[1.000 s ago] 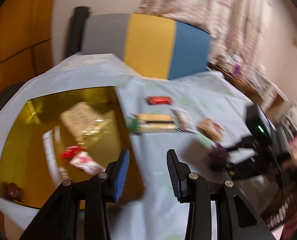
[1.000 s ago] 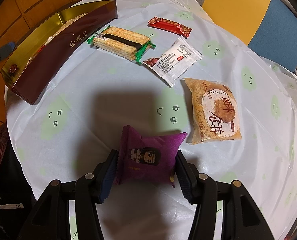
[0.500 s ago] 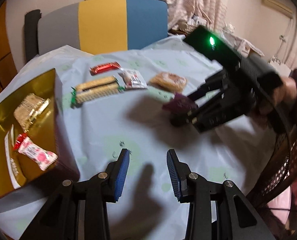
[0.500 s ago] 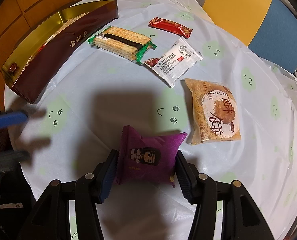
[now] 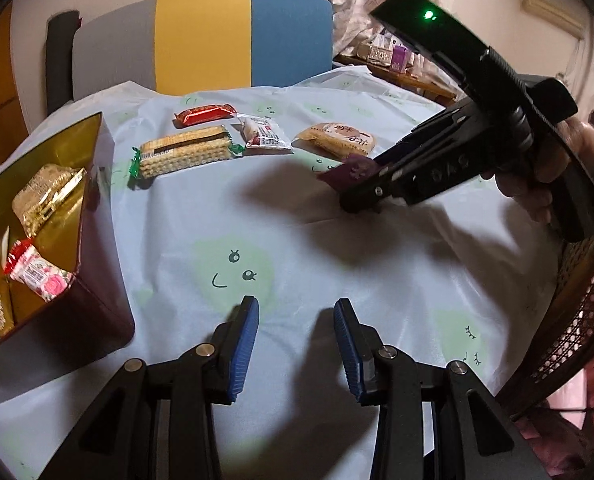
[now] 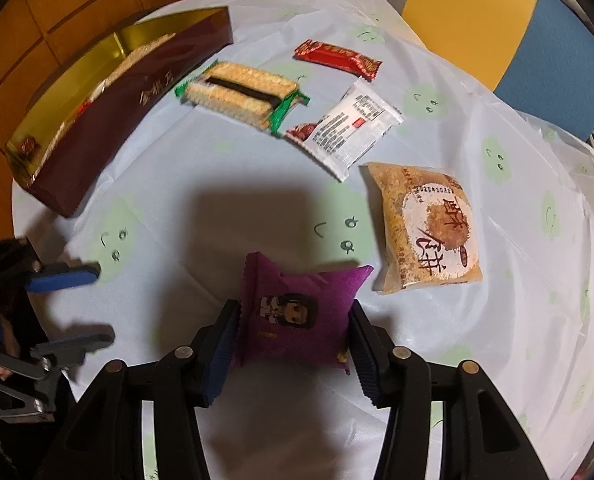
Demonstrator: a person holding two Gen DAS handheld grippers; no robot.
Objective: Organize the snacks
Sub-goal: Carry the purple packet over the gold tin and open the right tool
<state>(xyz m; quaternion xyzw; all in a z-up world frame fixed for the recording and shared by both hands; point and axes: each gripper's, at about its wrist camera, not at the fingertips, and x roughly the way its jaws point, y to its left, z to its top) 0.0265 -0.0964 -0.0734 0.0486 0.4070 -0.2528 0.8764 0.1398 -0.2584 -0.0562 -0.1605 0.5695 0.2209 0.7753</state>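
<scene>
My right claw (image 6: 293,340) points steeply down at the counter (image 6: 257,432), and its jaws have just been closing on the purple snack packet (image 6: 297,316) — both pads now sit against the packet's sides, so I read this as a grip taken, though the packet lies on the cloth, not lifted. My left claw (image 5: 296,344) is partly open with nothing between its pads, hovering low over a bare stretch of cloth.

What is already done, as far as I can judge: the gold-lined box (image 5: 77,148), off to the left of my left claw, holds a few snacks — a gold-wrapped cake (image 5: 45,192), a small rose-printed packet (image 5: 37,276) and something pale along the near wall that I cannot make out.

What is left: beyond my right claw, four packets lie loose on the cloth. The tan round-cake packet (image 6: 425,228) is just beyond and to the right of the purple one; further out are the white sachet (image 6: 345,128), the green-ended cracker pack (image 6: 241,92) near the box wall, and the red bar (image 6: 337,58) farthest away. So I would call it under half done: the purple packet is in hand for the box, four more to follow.
</scene>
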